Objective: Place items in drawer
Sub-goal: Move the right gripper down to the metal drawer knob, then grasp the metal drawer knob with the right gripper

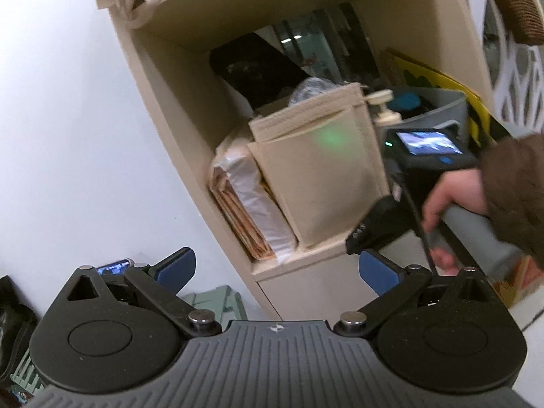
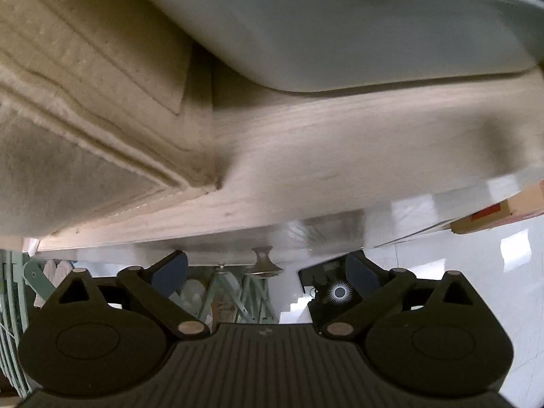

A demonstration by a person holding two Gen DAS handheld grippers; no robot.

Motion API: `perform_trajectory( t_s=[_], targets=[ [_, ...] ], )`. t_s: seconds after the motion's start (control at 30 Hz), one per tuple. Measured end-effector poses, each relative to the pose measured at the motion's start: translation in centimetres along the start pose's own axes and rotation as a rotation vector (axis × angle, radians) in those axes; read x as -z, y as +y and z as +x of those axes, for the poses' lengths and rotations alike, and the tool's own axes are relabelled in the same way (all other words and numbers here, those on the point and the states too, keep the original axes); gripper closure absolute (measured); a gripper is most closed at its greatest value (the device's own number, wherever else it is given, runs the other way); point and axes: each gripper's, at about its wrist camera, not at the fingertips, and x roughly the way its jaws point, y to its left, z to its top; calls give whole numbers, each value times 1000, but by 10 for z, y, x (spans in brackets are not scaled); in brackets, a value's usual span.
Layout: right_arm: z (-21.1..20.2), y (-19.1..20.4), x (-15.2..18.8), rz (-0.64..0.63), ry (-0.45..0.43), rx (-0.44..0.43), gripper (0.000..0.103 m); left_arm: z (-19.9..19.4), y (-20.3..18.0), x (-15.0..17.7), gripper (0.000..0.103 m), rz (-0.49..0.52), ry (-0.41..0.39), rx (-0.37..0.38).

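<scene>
While both grippers hang empty at the shelf unit, the job looks barely begun, imo. Left gripper (image 1: 277, 267): fingers spread wide, nothing btwn them, hovering below and in front of the felt box (image 1: 319, 163). Right gripper (image 2: 267, 268), carried by a hand (image 1: 452, 197) in a brown sleeve (image 1: 510, 183), sits just right of the felt box, tipped steeply down over the shelf board (image 2: 306, 156). Its fingers are also spread, pinching nothing. Straight under the felt box's shelf there's the drawer front (image 1: 316, 289), and from the right wrist view its round knob (image 2: 263, 260) shows past the board edge, lined up roughly btwn the right fingers but not touched, apart from both pads. The drawer reads as shut, as far as I can tell from this angle, so step one, pulling it out, is prob. not done yet. Which items are meant to go in? Can't say: candidates are the padded envelopes (image 1: 251, 210) leaning left of the felt box, or stuff in the grey bin (image 1: 438, 102) to its right, all sitting on the shelf, none in the drawer. So left to do: grab knob, open, pick things up, drop them in, i.e. nearly everything.
</scene>
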Motion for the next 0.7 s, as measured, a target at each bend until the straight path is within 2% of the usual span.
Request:
perform_trajectory(
  t_s=[0.03,0.1,0.17,0.2,0.5,0.7],
  targets=[
    [0,2,-1,-8,5,-4,17,-2,-1,1,0,5,-2,-2],
    [2,6,-1,-9,27,4,58,-4,0,1,0,6,-5,-9],
    [3,10,0,-3,34,31,70,-5,1,3,0,1,-1,-12],
    [3,11,0,-2,30,46,73,-6,2,3,0,-1,2,-14],
    [-7,20,7,29,-18,72,74,-9,7,9,0,-20,29,-20],
    [-13,31,12,-9,-39,98,74,-13,5,11,0,-7,27,-10]
  ],
)
